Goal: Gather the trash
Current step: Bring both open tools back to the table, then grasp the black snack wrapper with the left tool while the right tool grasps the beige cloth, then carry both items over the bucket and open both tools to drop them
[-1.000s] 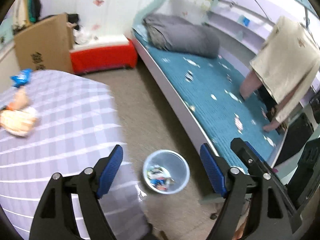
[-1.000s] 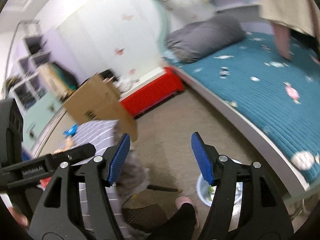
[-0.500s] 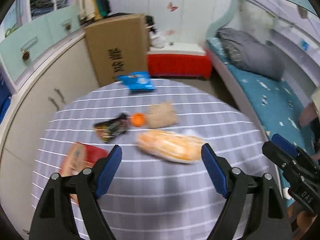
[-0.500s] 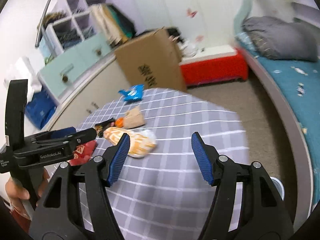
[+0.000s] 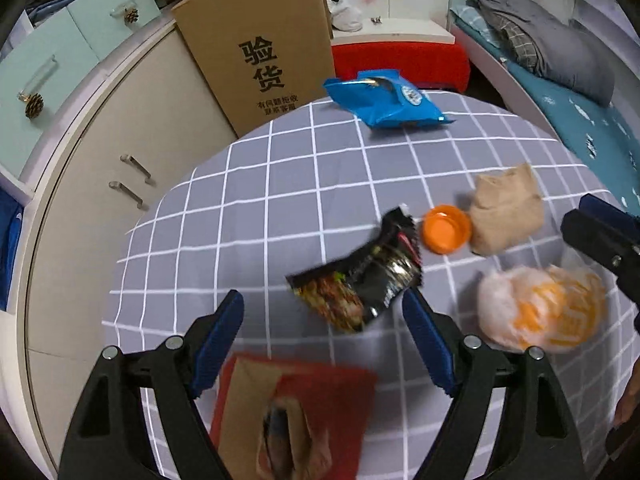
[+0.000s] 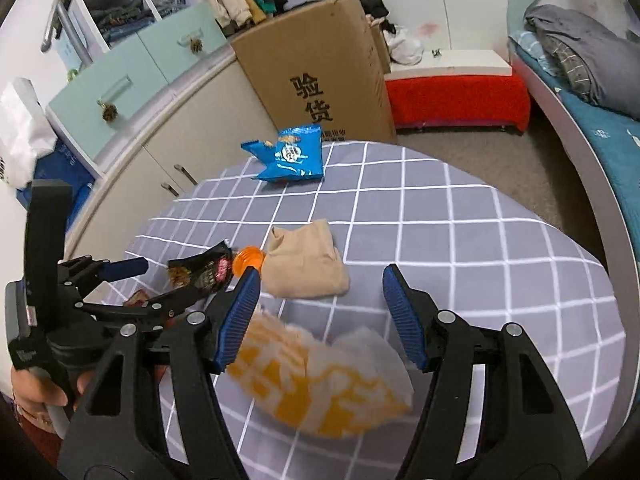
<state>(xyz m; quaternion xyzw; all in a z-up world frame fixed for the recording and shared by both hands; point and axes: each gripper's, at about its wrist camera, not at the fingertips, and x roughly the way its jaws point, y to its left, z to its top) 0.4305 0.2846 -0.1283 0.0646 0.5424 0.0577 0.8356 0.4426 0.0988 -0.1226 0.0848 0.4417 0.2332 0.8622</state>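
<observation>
Trash lies on a round table with a grey checked cloth [image 5: 248, 216]. A black snack wrapper [image 5: 360, 280] lies just ahead of my open, empty left gripper [image 5: 322, 340]. A red and brown packet [image 5: 292, 416] lies under it. An orange cap [image 5: 444, 228], a tan paper bag [image 5: 506, 216] and a blue snack bag [image 5: 384, 98] lie farther off. My right gripper [image 6: 320, 316] is open and empty, above an orange and white plastic bag [image 6: 316, 388]. The tan paper bag [image 6: 306, 264] and the blue snack bag [image 6: 292, 154] also show in the right wrist view.
A large cardboard box [image 5: 264, 44] stands behind the table against pale cabinets [image 5: 112, 152]. A red bench [image 6: 456, 96] and a bed with teal cover [image 6: 600, 128] are on the right. My left gripper shows in the right wrist view [image 6: 120, 280].
Both views have swung from the floor, bin and bed to the table. Both grippers have come closer to the trash on the table and stay open.
</observation>
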